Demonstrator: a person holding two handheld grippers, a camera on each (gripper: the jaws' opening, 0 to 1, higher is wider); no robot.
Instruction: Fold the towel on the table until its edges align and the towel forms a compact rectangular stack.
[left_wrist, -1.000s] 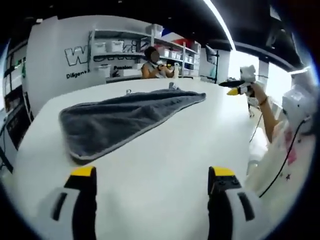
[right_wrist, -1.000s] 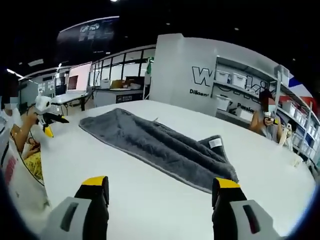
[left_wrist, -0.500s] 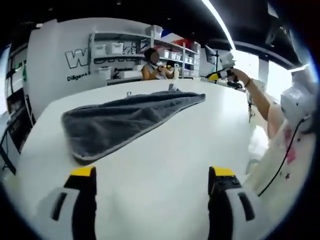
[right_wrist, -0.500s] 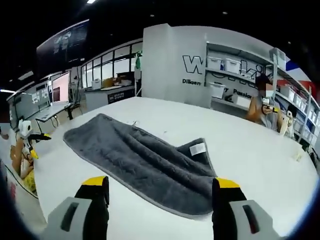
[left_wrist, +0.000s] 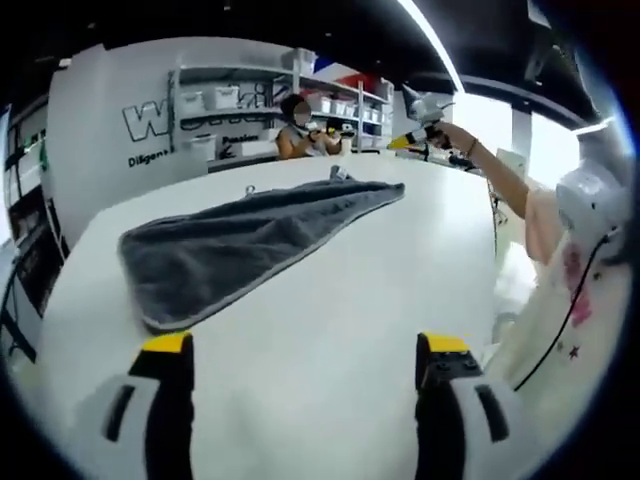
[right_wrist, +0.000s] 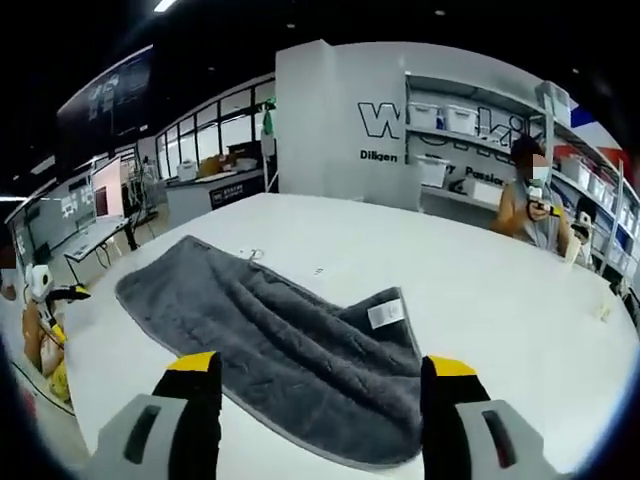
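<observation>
I am holding both sets of jaws apart and empty over the white table (left_wrist: 330, 300), my right gripper (right_wrist: 322, 420) nearing the towel (right_wrist: 270, 350), which fills the lower centre of the right gripper view; my left gripper (left_wrist: 305, 400) hangs well short of it, the towel (left_wrist: 230, 245) lying centre-left there. I should pinch matching corners cleanly, then carry them over level so the edges meet. The grey terry looks thick and limp, already folded once, I think, with a pale hem and a white label (right_wrist: 385, 313).
</observation>
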